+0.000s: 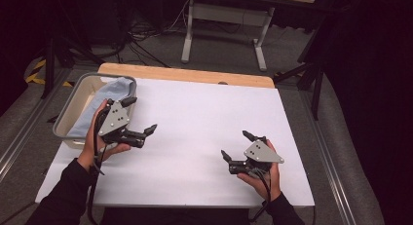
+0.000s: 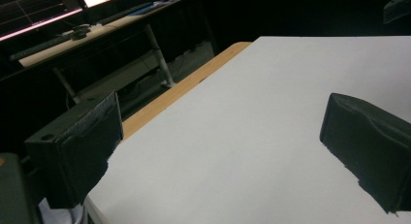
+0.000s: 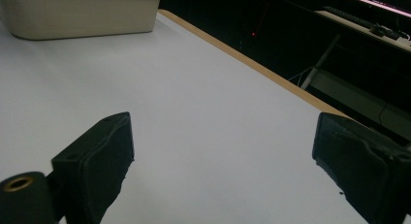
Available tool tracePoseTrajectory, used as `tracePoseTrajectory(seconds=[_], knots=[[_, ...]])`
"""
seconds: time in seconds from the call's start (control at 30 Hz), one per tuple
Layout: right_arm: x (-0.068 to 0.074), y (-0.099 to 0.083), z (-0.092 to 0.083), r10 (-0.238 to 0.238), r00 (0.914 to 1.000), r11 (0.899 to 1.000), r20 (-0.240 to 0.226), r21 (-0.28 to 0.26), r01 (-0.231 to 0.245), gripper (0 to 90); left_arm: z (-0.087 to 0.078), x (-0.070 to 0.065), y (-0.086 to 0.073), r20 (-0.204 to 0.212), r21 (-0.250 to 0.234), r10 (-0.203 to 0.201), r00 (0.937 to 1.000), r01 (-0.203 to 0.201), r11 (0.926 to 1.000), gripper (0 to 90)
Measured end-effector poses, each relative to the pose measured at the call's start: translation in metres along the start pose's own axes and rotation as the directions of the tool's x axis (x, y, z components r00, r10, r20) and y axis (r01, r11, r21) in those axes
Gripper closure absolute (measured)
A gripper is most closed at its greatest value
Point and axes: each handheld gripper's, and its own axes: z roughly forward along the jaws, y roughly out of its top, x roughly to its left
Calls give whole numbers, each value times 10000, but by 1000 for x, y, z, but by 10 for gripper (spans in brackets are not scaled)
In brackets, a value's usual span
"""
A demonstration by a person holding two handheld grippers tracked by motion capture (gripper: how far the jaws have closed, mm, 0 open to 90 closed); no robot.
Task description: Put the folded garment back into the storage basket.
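From above, the left gripper sits near the table's left edge, just beside the bin, its 2 jaws spread wide with nothing between them. The right gripper is well apart from it, toward the near right of the white sheet, its jaws spread too and holding nothing. A blue-grey cloth lies in the bin, draped up toward its far rim; the left hand covers the cloth's near end, so I cannot tell whether the gripper touches it.

The left gripper view adds a desk with lit screens off in the dark room and the table's wooden edge. The left gripper looks across bare sheet there, and a dark shape cut off at the top right corner is hard to make out.

The right gripper view brings up the bin's cream wall at the far left, cropped at the top so its contents stay hidden. The right gripper hangs over bare sheet here as well, and another desk sits dim beyond the wooden edge.
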Motion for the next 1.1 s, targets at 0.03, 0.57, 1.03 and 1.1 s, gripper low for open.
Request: tracePoseTrajectory(seconds=[0.03, 0.57, 1.03, 1.1], knots=[[0, 0, 0, 10, 10000, 10000, -5, -23, -11, 79, -1, -1, 1, 9, 29, 69, 10000, -69, 10000, 25], [3, 1, 0, -47, 9999, 10000, -132, -62, 46, 78, -8, -17, 1, 405, -117, 527, 9978, -523, 9986, 26], [10, 1, 3, -153, 9995, 9999, -292, -47, 151, 77, -11, -32, -14, 623, 63, 846, 9945, -851, 9964, 32], [10, 1, 2, -169, 9994, 9998, -291, -51, 168, 77, -12, -33, -16, 661, 38, 825, 9944, -829, 9966, 35]])
